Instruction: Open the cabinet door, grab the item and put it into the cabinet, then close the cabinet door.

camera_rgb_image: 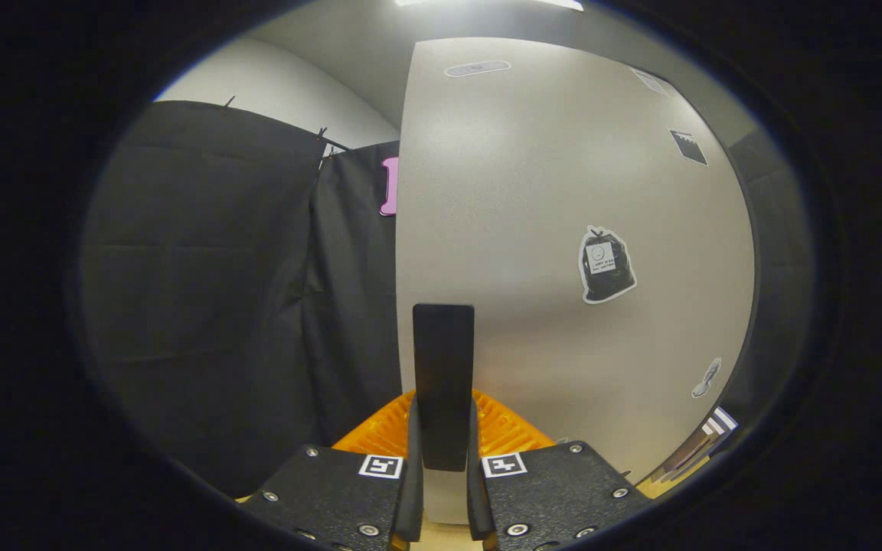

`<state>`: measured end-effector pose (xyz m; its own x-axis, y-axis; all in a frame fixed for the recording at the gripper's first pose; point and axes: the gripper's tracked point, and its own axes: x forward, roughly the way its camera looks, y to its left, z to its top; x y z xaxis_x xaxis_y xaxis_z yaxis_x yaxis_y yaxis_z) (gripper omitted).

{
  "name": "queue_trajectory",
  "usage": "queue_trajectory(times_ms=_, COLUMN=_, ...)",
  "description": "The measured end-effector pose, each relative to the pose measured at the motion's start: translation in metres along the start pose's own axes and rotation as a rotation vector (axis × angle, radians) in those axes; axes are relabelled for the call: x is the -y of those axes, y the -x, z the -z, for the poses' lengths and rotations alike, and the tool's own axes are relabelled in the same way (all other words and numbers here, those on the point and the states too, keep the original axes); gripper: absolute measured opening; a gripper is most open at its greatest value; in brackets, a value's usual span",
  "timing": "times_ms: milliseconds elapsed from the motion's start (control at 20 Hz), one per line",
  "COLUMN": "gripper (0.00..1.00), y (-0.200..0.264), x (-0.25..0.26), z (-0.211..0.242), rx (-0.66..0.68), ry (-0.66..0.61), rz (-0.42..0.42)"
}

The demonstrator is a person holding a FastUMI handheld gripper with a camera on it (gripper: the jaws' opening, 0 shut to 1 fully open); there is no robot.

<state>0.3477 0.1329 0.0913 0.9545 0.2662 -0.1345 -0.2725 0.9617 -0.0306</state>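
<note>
The gripper [442,428] has its fingers [410,451] closed on the black door handle [443,367], one finger pressing each side of it. The handle is a flat upright bar that rises from between the fingers and stands against the cabinet door [563,229].

The door is a pale grey panel directly ahead of the fingers. Its vertical edge runs just left of the handle, so the handle sits close to that edge. Relative to the handle, a sticker of a black bag [606,265] is on the door up and to the right. A smaller dark sticker [688,146] sits higher and further right, near the door's top corner.

Left of the door edge hangs the black cloth wall [211,291]. The item to be stowed cannot be made out here.
</note>
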Motion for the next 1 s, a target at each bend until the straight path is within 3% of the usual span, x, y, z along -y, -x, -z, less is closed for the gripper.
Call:
queue_trajectory(times_ms=450, gripper=0.23, y=0.022, x=0.005, z=0.004, rx=-0.035, ry=-0.001, rz=-0.079)
queue_trajectory(times_ms=1000, gripper=0.23, y=0.051, x=0.021, z=0.004, rx=-0.026, ry=-0.008, rz=-0.069)
